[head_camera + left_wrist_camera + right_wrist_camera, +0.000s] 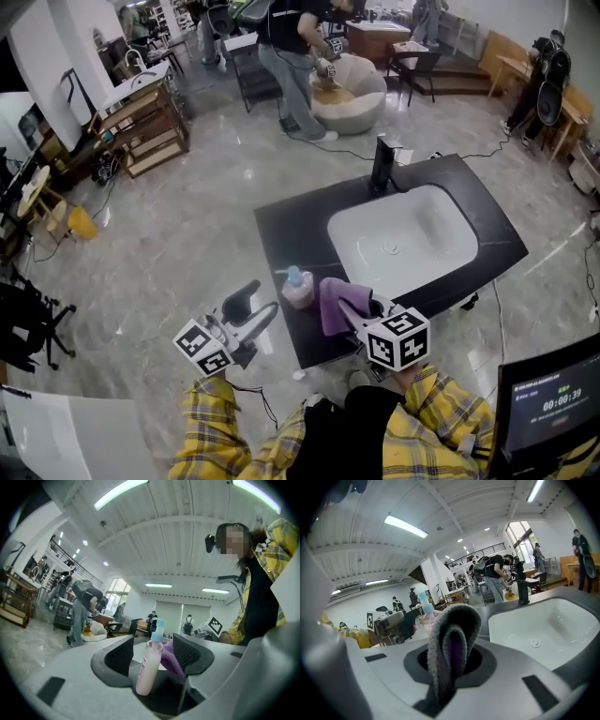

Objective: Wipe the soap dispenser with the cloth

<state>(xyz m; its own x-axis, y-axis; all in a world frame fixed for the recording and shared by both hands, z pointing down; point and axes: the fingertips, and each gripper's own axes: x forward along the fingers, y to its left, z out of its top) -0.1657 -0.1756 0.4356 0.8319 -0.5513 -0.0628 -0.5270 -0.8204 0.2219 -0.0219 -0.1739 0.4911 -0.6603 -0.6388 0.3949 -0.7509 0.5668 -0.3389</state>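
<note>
Purple cloth (pixel 336 305) sits pinched in the right gripper's (pixel 364 317) closed jaws, just beside the pink soap dispenser (pixel 298 286) (poised to rub it, I judge). The left gripper (pixel 261 305) gapes wide, the bottle framed between its pads but untouched, probably to steady it. The dispenser stands at a corner of the black countertop (pixel 281 234), near a white basin (pixel 403 239). Grey marble floor (pixel 187 234) runs into a busy workshop beyond.

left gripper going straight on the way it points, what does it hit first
Probably the soap dispenser, centred ahead of the open fingers of the left gripper; the cloth is behind it.
</note>
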